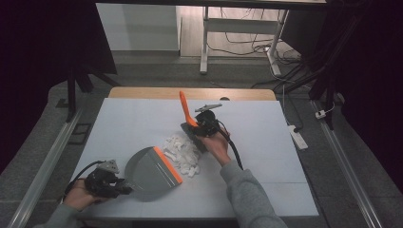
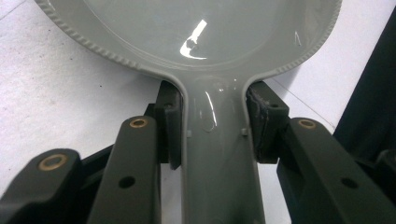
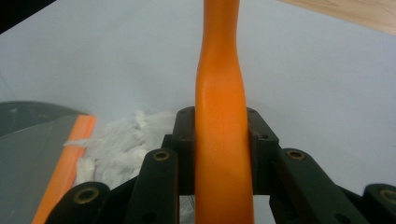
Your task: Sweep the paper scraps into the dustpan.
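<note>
Nearest item, left: left gripper [image 1: 124, 186], low at the table's [image 1: 266, 142] near left corner, jaws closed hard on the grey handle of the dustpan [image 1: 153, 172]; in the left gripper view both pads press the handle's flanks just below the pan's ribbed rim [image 2: 93, 46].

Item: dustpan, grey plastic, orange lip strip [image 1: 168, 164]. Lies flat on the white table cover, mouth turned toward the pile. Judged light, rigid and smooth-skinned; likely to skid if pushed by the brush, so the grip belongs on the handle neck where it is now, pressing the lip down.

Item: pile of white scraps [image 1: 183, 151], small torn or cut pieces, loose, heaped just beyond the orange lip, some touching it. Judged very light and soft, easily scattered by a fast stroke; not to be pinched, only swept.

Item: brush, orange handle [image 1: 185, 109] rising tilted away from the person, dark head [image 1: 192, 135] resting at the pile's far right edge. Handle judged stiff, smooth, tapered; bristles too dark to judge.

Item, right: right gripper [image 1: 202, 127], jaws clamped on the orange handle at its thicker lower part, as the right gripper view shows [image 3: 220, 154], pads snug against both sides. A hold low on the handle should give best control of the head.
</note>
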{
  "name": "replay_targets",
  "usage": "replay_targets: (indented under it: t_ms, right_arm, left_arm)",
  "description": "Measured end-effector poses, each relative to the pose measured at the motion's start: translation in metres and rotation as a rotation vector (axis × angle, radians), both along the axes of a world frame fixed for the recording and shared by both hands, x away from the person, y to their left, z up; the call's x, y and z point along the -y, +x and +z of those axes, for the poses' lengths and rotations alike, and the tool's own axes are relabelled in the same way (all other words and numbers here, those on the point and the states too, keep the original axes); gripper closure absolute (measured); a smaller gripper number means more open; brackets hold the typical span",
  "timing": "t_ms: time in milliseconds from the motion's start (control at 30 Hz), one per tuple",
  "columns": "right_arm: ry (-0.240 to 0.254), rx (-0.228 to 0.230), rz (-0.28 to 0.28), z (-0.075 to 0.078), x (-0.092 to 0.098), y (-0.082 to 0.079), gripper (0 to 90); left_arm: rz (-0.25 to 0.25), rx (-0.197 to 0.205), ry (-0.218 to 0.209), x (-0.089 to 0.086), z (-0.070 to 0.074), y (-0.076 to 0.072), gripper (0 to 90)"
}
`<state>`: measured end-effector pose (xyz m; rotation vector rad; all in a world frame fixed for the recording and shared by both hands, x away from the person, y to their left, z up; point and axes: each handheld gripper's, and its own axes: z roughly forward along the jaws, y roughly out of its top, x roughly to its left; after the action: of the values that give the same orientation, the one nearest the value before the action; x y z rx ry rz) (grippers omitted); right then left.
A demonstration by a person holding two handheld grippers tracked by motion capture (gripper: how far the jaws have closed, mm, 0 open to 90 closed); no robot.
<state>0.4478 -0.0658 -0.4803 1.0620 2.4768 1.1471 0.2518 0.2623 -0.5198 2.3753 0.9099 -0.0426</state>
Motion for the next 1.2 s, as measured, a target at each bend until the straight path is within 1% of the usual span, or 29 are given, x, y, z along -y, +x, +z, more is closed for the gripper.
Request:
replay_targets:
  t_ms: [100,200,233,367,533,733,833,900,967,1067,1133,1167,1200]
  right_arm:
    - [-0.019,0.005,0.023,0.0,-0.007,-0.004,70.4]
    - [-0.023,-0.001,0.042,0.0,-0.014,-0.008,70.5]
    - [-0.026,0.005,0.053,0.0,-0.015,-0.01,70.4]
    - [-0.027,-0.004,0.068,0.0,-0.021,-0.017,70.4]
    - [-0.024,-0.001,0.086,0.0,-0.025,-0.026,70.4]
    - [0.014,-0.015,0.119,0.001,-0.029,-0.039,70.4]
    - [0.009,-0.009,0.139,0.001,-0.035,-0.047,70.4]
    - [0.014,-0.013,0.16,0.001,-0.038,-0.051,70.4]
    - [0.035,-0.025,0.178,0.003,-0.042,-0.055,70.4]
    - [0.048,-0.025,0.209,0.005,-0.046,-0.061,70.4]
    - [0.07,-0.03,0.232,0.007,-0.047,-0.065,70.4]
    - [0.073,-0.023,0.232,0.009,-0.047,-0.067,70.4]
    - [0.08,-0.005,0.23,0.011,-0.047,-0.068,70.4]
  left_arm:
    - [0.0,-0.001,-0.001,0.0,0.0,0.0,61.9]
    - [0.002,-0.004,-0.001,0.0,0.0,0.001,61.9]
    - [0.003,-0.003,-0.002,0.0,0.0,0.001,61.9]
    - [0.004,-0.004,-0.003,0.001,0.0,0.001,61.9]
    - [0.004,-0.004,-0.002,0.001,0.0,0.001,61.9]
    - [0.005,-0.005,0.0,0.002,0.001,0.001,61.9]
    - [0.005,-0.005,0.0,0.002,0.001,0.002,61.9]
    - [0.004,-0.005,0.001,0.002,0.001,0.002,61.9]
    - [0.004,-0.005,0.002,0.002,0.001,0.002,61.9]
    - [0.005,-0.004,0.001,0.003,0.001,0.002,61.8]
    - [0.004,-0.004,0.001,0.003,0.001,0.002,61.9]
    - [0.005,-0.003,0.002,0.003,0.001,0.002,61.9]
    - [0.005,-0.004,0.002,0.003,0.001,0.002,61.8]
